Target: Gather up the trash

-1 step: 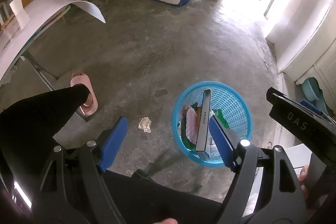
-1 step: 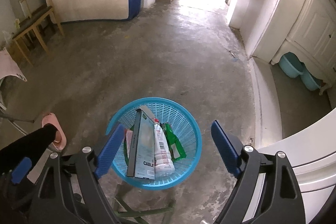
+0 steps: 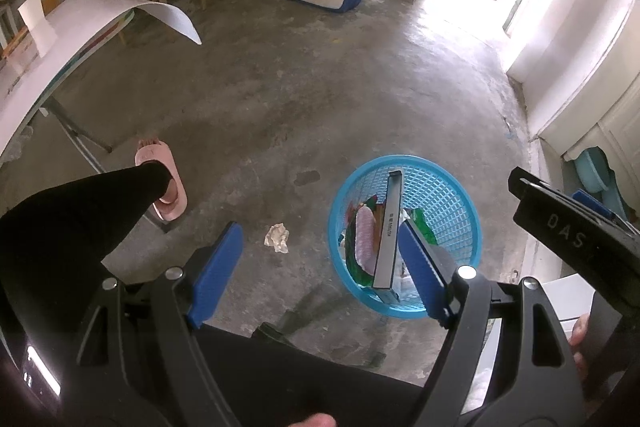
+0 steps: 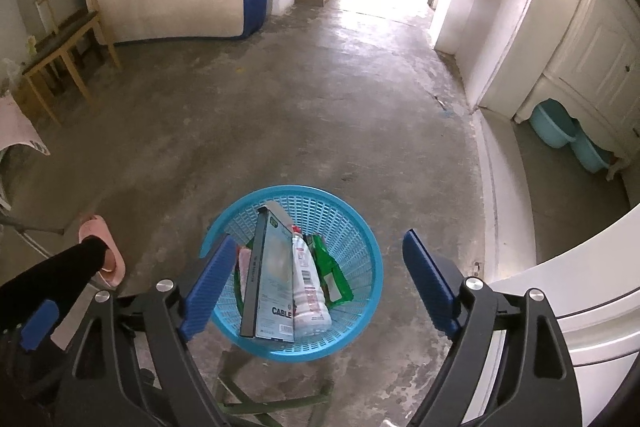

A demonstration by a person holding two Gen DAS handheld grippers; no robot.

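Note:
A blue mesh basket (image 4: 360,223) stands on the concrete floor and holds a flat cable box (image 4: 276,283), a white bottle (image 4: 308,291) and a green wrapper (image 4: 330,275). My right gripper (image 4: 320,239) hovers above it. Its jaws are opening, with nothing pressed between the pads. In the left wrist view the same basket (image 3: 460,183) is at the lower right, with the box (image 3: 388,239) standing on edge inside. A crumpled paper scrap (image 3: 277,237) lies on the floor to the basket's left. My left gripper (image 3: 320,227) is open and empty, high above that scrap.
A person's black-clad leg in a pink slipper (image 3: 160,179) stands at the left. A folding table with a white sheet (image 3: 80,35) is farther left, a wooden chair (image 4: 64,43) behind it. White furniture (image 4: 560,287) and blue basins (image 4: 556,125) line the right.

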